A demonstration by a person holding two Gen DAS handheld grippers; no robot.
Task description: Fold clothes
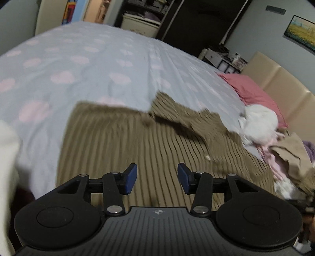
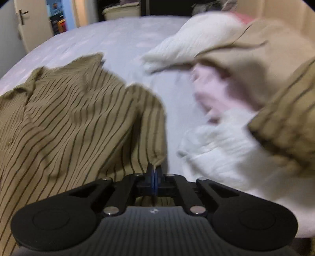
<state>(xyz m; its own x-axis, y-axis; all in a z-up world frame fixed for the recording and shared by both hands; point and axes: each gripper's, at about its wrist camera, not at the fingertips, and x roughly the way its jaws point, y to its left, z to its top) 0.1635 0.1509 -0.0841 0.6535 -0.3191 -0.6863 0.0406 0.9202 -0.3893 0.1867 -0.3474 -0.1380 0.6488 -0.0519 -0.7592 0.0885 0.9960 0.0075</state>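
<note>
Bed (image 1: 98, 65) fills both views: pale blue cover with pink blotches, lightly rumpled. Beyond the bed's far edge, left to right in the left wrist view: a pale door, a white chest (image 1: 140, 22) inside a dark wardrobe, a cluttered small unit (image 1: 222, 57), a beige padded headboard (image 1: 279, 84), and a framed picture (image 1: 301, 32) high on the grey wall.

Left wrist view only: a pink pillow (image 1: 254, 92) at the headboard end of the bed, with a white bundle (image 1: 259, 122) just in front of it. The clothes pile (image 1: 289, 157) shows small at the right edge. Right wrist view only: the door handle (image 2: 22, 15) at far left, and the pile (image 2: 236, 88) close up, blurred; white, pink and beige pieces heaped together on the bed, right of the shirt.

Shirt (image 1: 137, 145) is olive-tan with thin dark stripes, lying spread on the bed near its close edge. In the right wrist view the shirt (image 2: 69, 118) shows its collar toward the far left, wrinkles across the body, and a sleeve or side panel bunched up at its right edge.

Left gripper (image 1: 157, 178) hovers over the shirt, blue pads set wide apart, nothing between them. Right gripper (image 2: 154, 177) has its pads pressed together, pinching the shirt's right-hand fold of cloth.
</note>
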